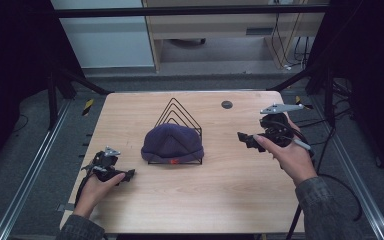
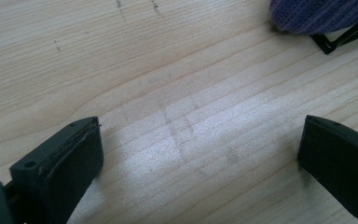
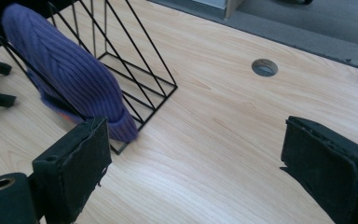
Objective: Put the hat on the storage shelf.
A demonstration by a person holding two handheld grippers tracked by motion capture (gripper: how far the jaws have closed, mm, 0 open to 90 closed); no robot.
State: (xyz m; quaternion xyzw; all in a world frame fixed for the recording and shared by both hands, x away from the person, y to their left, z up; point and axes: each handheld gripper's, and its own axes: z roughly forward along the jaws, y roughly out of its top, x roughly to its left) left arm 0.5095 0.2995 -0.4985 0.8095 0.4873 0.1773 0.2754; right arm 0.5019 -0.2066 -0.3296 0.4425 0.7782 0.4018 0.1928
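Beanie (image 1: pixel 172 141) slumped on wire rack (image 1: pixel 180 116): soft, light, floppy knit.
Pinch its folded brim; left hand-held gripper (image 1: pixel 125 176) and right hand-held gripper (image 1: pixel 245 140) both gape, empty.

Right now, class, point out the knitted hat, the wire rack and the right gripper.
knitted hat (image 1: pixel 171 142), high view, on its ribbed crown.
wire rack (image 3: pixel 142 70), right gripper view, on a slanted wire.
right gripper (image 3: pixel 193 163), right gripper view, midway between its open jaws.
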